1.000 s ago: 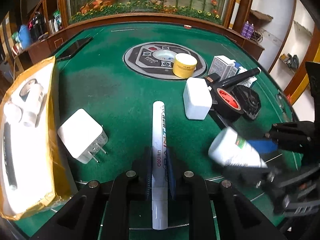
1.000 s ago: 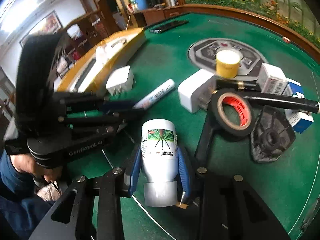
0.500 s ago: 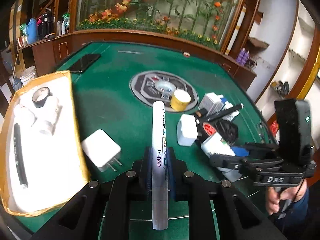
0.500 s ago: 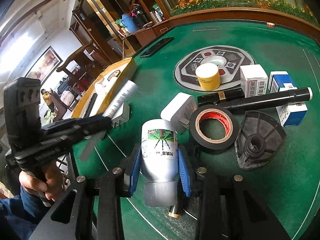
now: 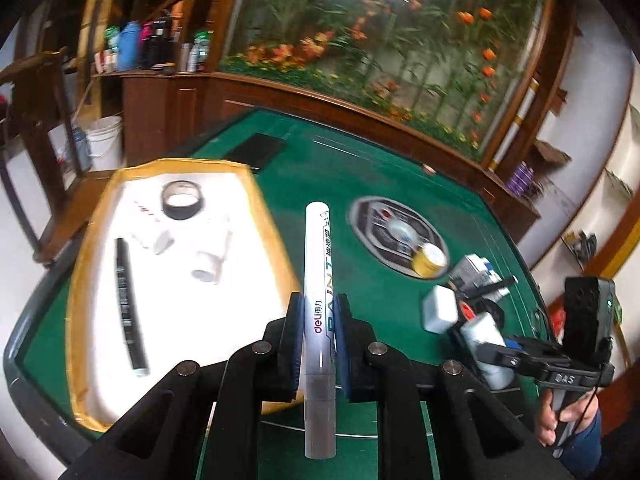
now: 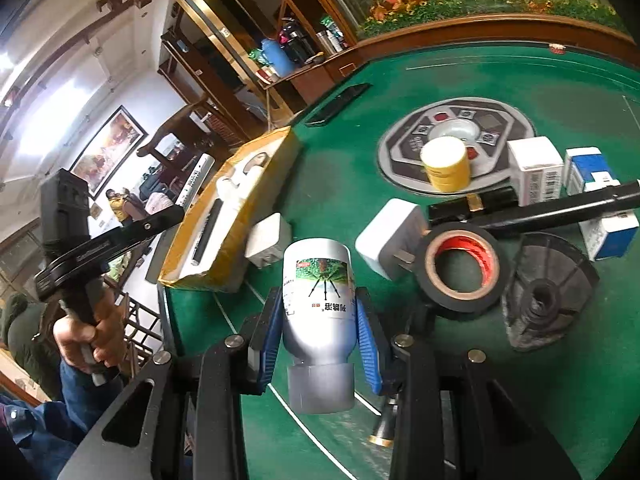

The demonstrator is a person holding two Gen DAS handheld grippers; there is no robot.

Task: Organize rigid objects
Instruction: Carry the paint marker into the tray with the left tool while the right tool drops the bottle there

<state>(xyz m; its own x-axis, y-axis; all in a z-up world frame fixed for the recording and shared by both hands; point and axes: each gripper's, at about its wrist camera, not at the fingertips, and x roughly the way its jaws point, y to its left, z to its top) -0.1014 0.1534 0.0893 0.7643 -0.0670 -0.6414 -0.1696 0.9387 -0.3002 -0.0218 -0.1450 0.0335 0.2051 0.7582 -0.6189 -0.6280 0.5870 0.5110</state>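
1. Left gripper (image 5: 318, 334) pinches a white paint marker (image 5: 317, 280) between its blue-padded fingers (image 5: 295, 336); the marker runs lengthwise along the fingers, its far tip pointing out past them and its grey end sticking back toward the camera; it is held off the green table (image 5: 360, 168), beside the right edge of the yellow-rimmed tray (image 5: 276, 240)
2. Right gripper (image 6: 318, 326) is clamped on a white bottle (image 6: 318, 300) with a printed label; the cap end faces the camera and the bottle's base points forward; the blue pads (image 6: 366, 344) press on both sides of the body
3. Inside the tray lie a roll of black tape (image 5: 182, 200), a black pen (image 5: 128, 300) and some white pieces too washed out by glare to name
4. On the table, seen from the right wrist: a black tape roll with a red core (image 6: 460, 272) just ahead and right of the bottle; a white charger (image 6: 390, 236) touching that roll; a second white charger (image 6: 269, 240) just beside the tray's near corner; a yellow jar (image 6: 446, 164) standing on the round centre panel (image 6: 512, 120); a long black marker (image 6: 560, 210) lying across two small boxes (image 6: 536, 172); a dark round ribbed part (image 6: 544, 296) to the right of the roll
5. A black phone (image 6: 338, 104) lies at the far table edge, well apart from the rest
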